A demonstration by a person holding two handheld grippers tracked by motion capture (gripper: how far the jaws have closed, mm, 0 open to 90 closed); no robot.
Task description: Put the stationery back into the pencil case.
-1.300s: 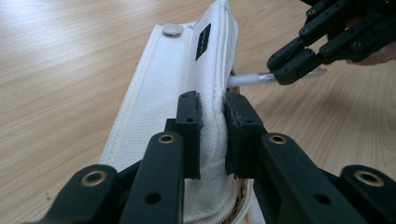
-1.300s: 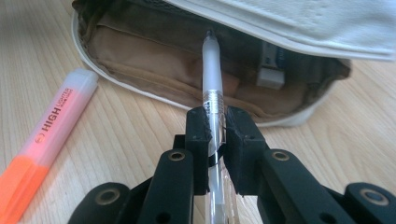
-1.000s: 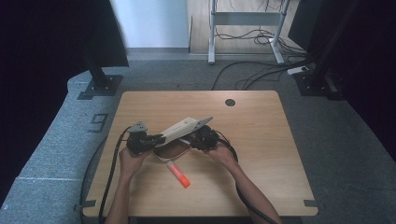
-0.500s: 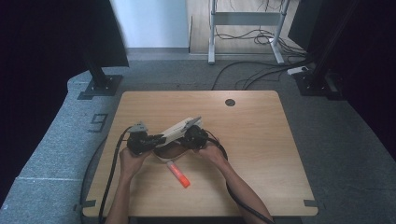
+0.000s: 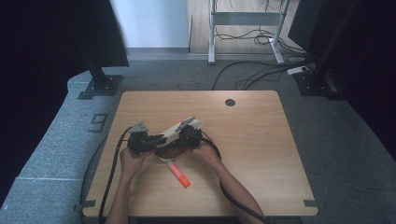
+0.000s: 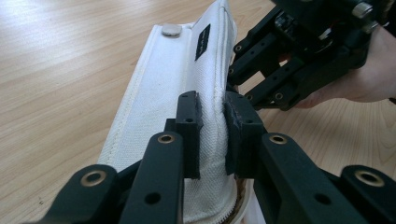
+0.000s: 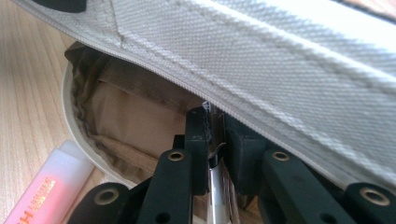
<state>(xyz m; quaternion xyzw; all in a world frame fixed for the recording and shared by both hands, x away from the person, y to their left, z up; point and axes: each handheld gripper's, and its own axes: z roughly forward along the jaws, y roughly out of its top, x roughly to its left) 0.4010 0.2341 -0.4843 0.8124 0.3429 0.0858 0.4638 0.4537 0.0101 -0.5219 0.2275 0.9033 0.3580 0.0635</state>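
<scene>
On the near-left part of the bench (image 5: 261,135), you held a white pencil case (image 5: 180,128) lifted between your two tools. Your left hand-held gripper (image 6: 212,133) was clamped on the fabric edge of the case beside its zipper, and your right hand-held gripper (image 7: 215,140) was pinched together on a small silvery piece at the zipper line, probably the pull, though it was too narrow to tell for sure. The near end of the case was cut off behind your left jaws, and its brown lining (image 7: 126,116) sat mostly in shadow. From the high view, the case's long axis ran from your left hand up and to the right, its far end tilted upward. An orange highlighter (image 5: 179,175) lay on the bench just near of your hands, apart from the case.
</scene>
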